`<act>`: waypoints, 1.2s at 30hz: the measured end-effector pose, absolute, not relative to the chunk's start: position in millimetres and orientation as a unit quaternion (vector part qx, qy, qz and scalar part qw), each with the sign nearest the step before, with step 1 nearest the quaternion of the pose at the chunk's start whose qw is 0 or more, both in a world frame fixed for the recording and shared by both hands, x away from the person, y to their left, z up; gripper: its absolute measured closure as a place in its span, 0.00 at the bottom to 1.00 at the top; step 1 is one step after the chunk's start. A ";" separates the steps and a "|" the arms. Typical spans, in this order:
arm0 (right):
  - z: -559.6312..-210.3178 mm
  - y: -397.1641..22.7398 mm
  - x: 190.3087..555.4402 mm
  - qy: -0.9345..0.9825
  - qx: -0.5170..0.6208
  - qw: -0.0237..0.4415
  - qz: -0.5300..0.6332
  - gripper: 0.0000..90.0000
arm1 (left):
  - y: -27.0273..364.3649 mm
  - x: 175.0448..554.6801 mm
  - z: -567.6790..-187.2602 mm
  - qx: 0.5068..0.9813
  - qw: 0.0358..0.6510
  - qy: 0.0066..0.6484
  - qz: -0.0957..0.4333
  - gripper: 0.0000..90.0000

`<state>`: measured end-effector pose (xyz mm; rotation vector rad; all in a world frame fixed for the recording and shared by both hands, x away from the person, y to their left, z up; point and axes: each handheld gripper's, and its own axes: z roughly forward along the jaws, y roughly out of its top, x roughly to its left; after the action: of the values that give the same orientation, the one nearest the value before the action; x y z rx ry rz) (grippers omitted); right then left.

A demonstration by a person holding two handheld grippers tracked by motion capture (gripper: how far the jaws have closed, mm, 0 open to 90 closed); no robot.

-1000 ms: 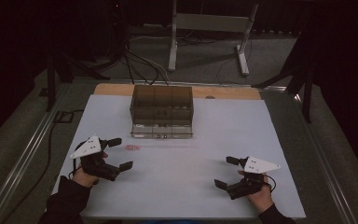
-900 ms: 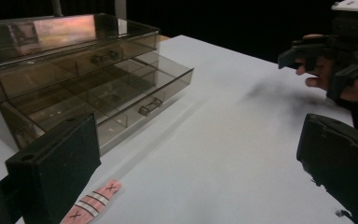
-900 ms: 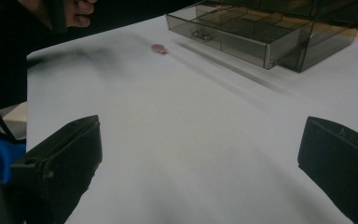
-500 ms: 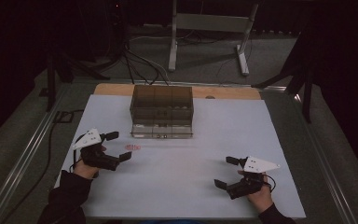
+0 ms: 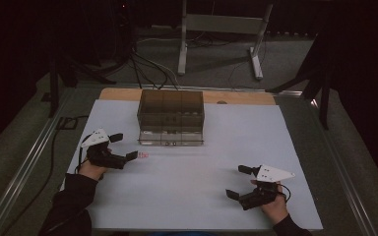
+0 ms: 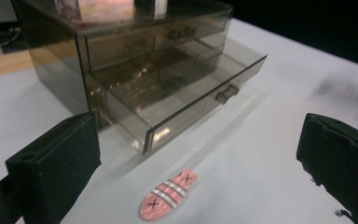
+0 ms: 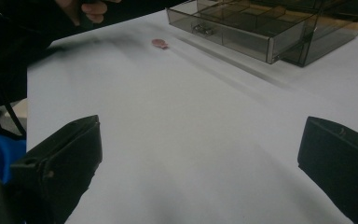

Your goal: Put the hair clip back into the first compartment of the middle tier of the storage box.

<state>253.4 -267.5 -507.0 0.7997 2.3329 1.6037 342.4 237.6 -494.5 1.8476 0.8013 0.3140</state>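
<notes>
Your left hand-held gripper [image 5: 126,146] hovered released beside the pink fish-shaped token [image 6: 168,194], which lay on the white tabletop [image 5: 197,167] at seven o'clock of the smoky drawer box [image 5: 171,117]; your right hand-held gripper [image 5: 238,182] sat released, well apart.

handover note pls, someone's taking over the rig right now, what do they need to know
Left gripper: open, empty, jaws either side of the pink fish-shaped piece, not touching it.
Right gripper: open, empty, over bare white tabletop near the front right.
Smoky clear drawer box: at the table's back middle, bottom drawer pulled out, looks empty.
Done: drawer open.
Left: probably grasp the pink piece and place it in the drawer.
</notes>
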 end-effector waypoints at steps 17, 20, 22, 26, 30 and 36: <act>-507.4 -267.5 253.6 0.790 0.272 0.102 0.540 0.00 | 231.1 362.4 -514.2 0.811 0.461 0.344 0.104 0.18; -507.6 -268.0 253.6 0.789 0.273 0.102 0.541 0.00 | 230.5 364.0 -517.3 0.817 0.448 0.345 0.113 0.20; -507.3 -268.0 253.6 0.789 0.273 0.103 0.541 0.00 | 229.5 364.6 -518.8 0.820 0.438 0.348 0.122 0.28; -507.8 -267.7 253.6 0.790 0.273 0.103 0.540 0.00 | 227.8 366.7 -521.2 0.828 0.428 0.346 0.112 0.37; -507.6 -268.1 253.7 0.789 0.274 0.103 0.541 0.00 | 226.4 369.0 -523.8 0.833 0.420 0.344 0.106 0.48; -507.9 -268.4 254.2 0.788 0.276 0.105 0.540 0.00 | 221.7 371.9 -528.0 0.848 0.398 0.337 0.096 0.62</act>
<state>254.2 -268.4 -507.9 0.8132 2.3230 1.5929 371.9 221.7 -528.0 2.1455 0.8534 0.2433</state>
